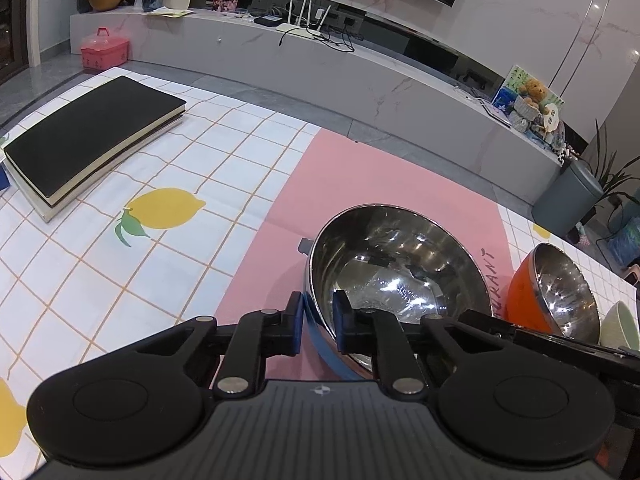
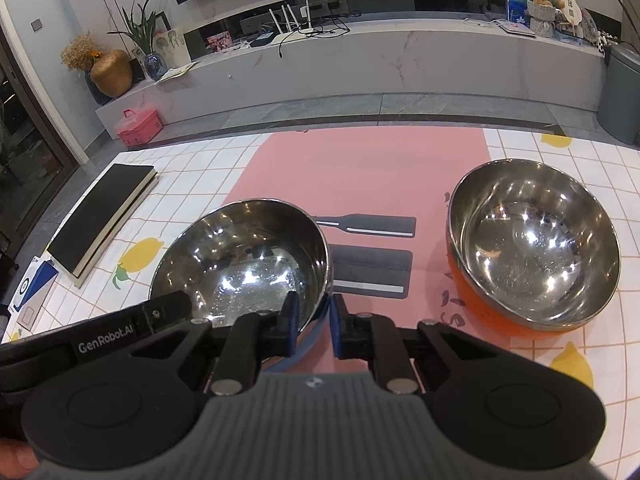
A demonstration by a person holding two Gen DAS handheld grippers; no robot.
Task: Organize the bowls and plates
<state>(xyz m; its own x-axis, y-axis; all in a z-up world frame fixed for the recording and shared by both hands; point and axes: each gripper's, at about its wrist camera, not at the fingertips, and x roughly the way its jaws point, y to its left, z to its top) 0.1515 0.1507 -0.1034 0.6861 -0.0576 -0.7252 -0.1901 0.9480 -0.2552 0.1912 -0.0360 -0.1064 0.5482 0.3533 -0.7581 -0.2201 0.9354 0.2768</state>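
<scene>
- Left wrist view, far left: a black notebook (image 1: 94, 136) lies on a second book on the checked tablecloth (image 1: 224, 148), with a printed lemon (image 1: 166, 208) just right of it.
- Lower centre: the left gripper (image 1: 319, 322) has its blue pads pinching the near rim of the blue bowl (image 1: 396, 276), one pad outside the wall and one inside the steel lining.
- The blue bowl is tilted towards the camera over the pink mat (image 1: 360, 184), low and right of centre.
- Right edge: the orange bowl (image 1: 556, 292) stands tilted just beside the blue one, and a pale green bowl (image 1: 622, 326) peeks in beyond it.
- Right wrist view, left: the same notebook (image 2: 104, 216) lies at mid left, and the left gripper's black body (image 2: 120, 332) reaches to the blue bowl's left rim.
- Lower centre: the right gripper (image 2: 313, 322) pinches the right rim of the blue bowl (image 2: 244, 264), pads either side of the wall.
- Centre: two dark utensil shapes (image 2: 372, 256) are printed on the pink mat (image 2: 368, 168).
- Right: the orange bowl (image 2: 532, 244) rests on the mat, apart from the blue bowl.
</scene>
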